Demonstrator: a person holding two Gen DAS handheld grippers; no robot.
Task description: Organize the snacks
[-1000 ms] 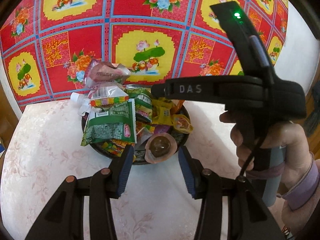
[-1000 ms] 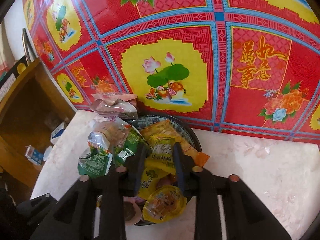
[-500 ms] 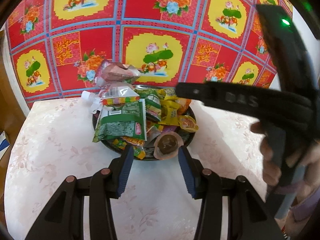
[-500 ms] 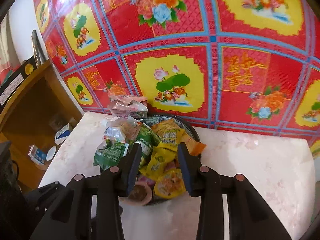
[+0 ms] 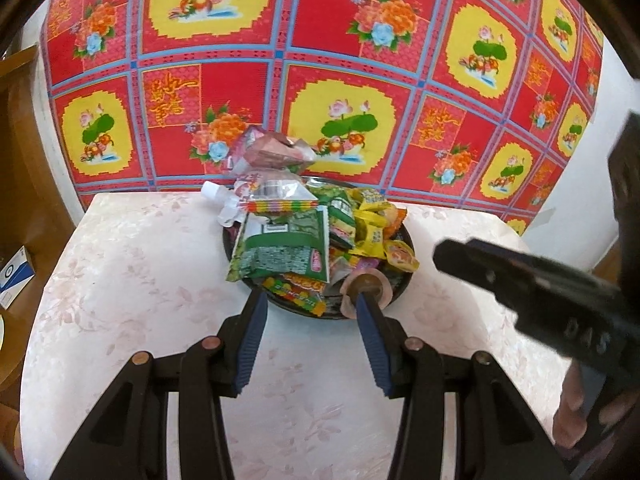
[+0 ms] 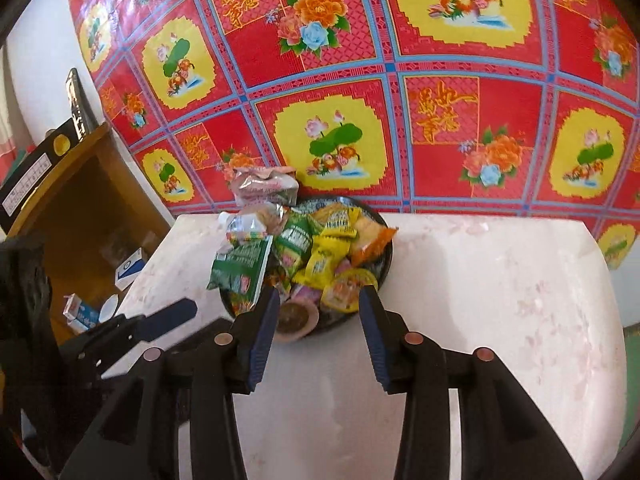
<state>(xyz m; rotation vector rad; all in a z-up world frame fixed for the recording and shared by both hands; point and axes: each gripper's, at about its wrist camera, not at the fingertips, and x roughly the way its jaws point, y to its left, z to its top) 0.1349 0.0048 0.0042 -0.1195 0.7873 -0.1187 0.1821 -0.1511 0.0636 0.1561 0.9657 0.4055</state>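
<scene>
A dark round plate (image 5: 405, 284) (image 6: 386, 264) piled with snack packets stands at the back of a pale floral-topped table (image 5: 140, 300) (image 6: 500, 300). The pile holds a big green packet (image 5: 284, 250) (image 6: 240, 264), yellow packets (image 5: 372, 220) (image 6: 324, 260), an orange packet (image 6: 370, 242), a pink bag (image 5: 272, 152) (image 6: 264, 188) on top, and a brown jelly cup (image 5: 366, 286) (image 6: 294, 318) at the near rim. My left gripper (image 5: 308, 306) is open and empty just short of the plate. My right gripper (image 6: 318, 300) is open and empty, also near the plate's front rim.
A red and yellow flowered cloth (image 5: 340, 80) (image 6: 360, 80) hangs behind the table. A wooden shelf with small boxes (image 6: 80, 240) stands to the left. The right gripper's body (image 5: 540, 300) crosses the left wrist view at right; the left gripper (image 6: 152, 324) shows low left in the right wrist view.
Both grippers have drawn back and up from the plate. The right gripper's jaws have opened wider and no longer sit among the yellow packets.
</scene>
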